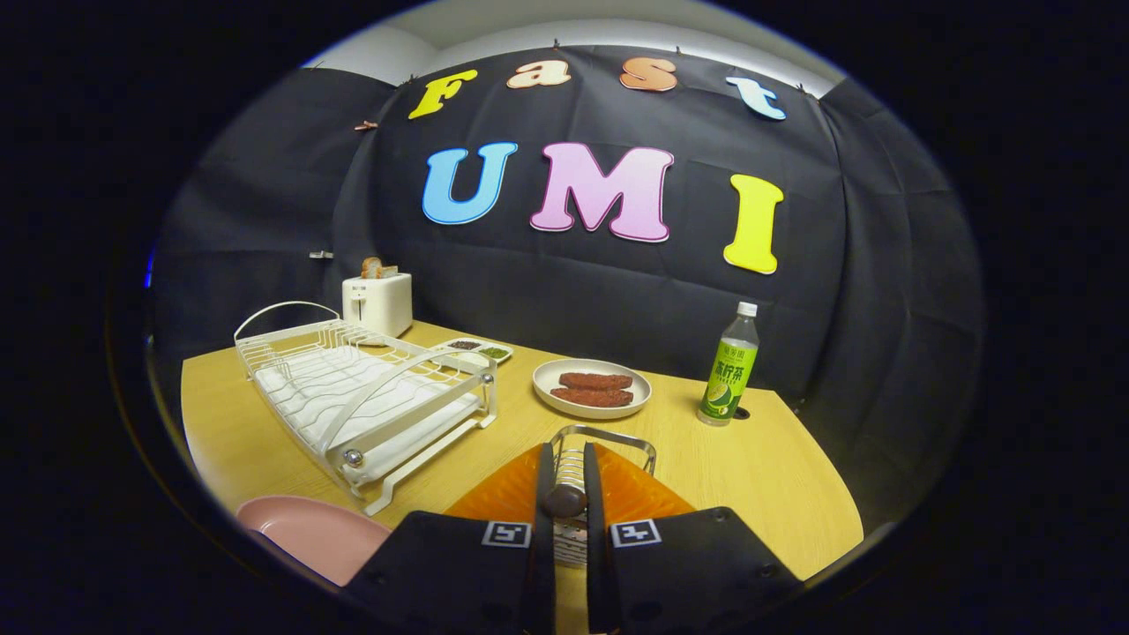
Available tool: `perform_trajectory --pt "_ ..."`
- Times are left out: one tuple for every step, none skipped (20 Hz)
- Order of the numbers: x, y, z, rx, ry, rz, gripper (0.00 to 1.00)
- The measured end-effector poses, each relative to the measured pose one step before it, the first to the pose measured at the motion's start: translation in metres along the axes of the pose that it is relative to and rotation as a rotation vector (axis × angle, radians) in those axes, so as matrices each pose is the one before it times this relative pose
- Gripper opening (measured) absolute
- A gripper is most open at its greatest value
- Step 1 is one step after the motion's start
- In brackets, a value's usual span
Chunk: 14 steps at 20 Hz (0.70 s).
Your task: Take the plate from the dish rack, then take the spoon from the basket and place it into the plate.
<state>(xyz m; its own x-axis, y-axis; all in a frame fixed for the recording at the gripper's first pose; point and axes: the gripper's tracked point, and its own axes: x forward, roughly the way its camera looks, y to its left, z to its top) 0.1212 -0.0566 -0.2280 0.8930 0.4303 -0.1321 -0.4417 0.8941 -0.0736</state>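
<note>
On the left, at the near edge of the table [723, 476], lies a pink plate [309, 529]. It sits flat on the wood, just beside the near corner of the dish rack and to the left of the gripper. The white dish rack [362, 397] stands behind it, long and low, with a curved wire handle at each end; no dish is seen inside it. Beyond the rack, near the black cloth wall, stands a white toaster [377, 302] with slices of bread [377, 266] sticking up from the top. Just right of the rack's far end is a small tray [479, 351] with dark and green contents that I cannot identify.

In the middle, the gripper [564, 503] is over a wire basket [609, 438], which rests on an orange mat [631, 494]. The jaws are almost closed, with only a narrow gap, and between them is a dark rounded handle end, which seems to be the spoon [564, 500]. Both fingers appear to press on it, so the jaws are grasping the spoon at the basket.

Beyond the basket is a pale round dish [592, 389] with two brown pieces of food [594, 389] on it. Further right, well apart from the dish, a green drink bottle [730, 370] with a white cap stands upright on the table.
</note>
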Motion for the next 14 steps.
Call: perform_trajectory --pt "0.00001 -0.00017 -0.00058 0.00104 0.01597 0.00885 0.17" --pt "0.00047 -0.00204 0.00086 -0.00103 0.00462 -0.00092 0.17" --pt "0.00018 -0.00211 0.00141 0.01303 0.00937 0.00399 0.16" --pt "-0.00056 -0.00115 0.00154 0.01513 0.01009 -0.00209 0.15" --pt "0.0007 -0.0011 0.00403 0.01992 0.00537 0.00407 0.14" --pt "0.00141 -0.00147 0.00599 0.01643 -0.00203 0.00177 0.13" --pt "0.0005 -0.00264 0.0056 0.01014 -0.00656 -0.00207 0.14" --pt "0.00045 -0.0016 0.0069 0.00665 0.00017 0.0007 0.12" --pt "-0.00078 -0.00011 0.00601 0.00636 -0.00215 0.0057 0.12" --pt "0.00024 0.00028 0.00657 0.00639 -0.00189 0.00344 0.12" --pt "-0.00083 0.00028 0.0072 0.00455 -0.00334 0.00527 0.12" --pt "-0.00042 0.00043 0.0082 0.00255 -0.00667 0.00724 0.12" --pt "-0.00218 0.00113 0.01088 0.00087 -0.01146 0.01006 0.12" --pt "-0.00161 0.00248 0.01073 0.00127 -0.01443 0.01702 0.12"
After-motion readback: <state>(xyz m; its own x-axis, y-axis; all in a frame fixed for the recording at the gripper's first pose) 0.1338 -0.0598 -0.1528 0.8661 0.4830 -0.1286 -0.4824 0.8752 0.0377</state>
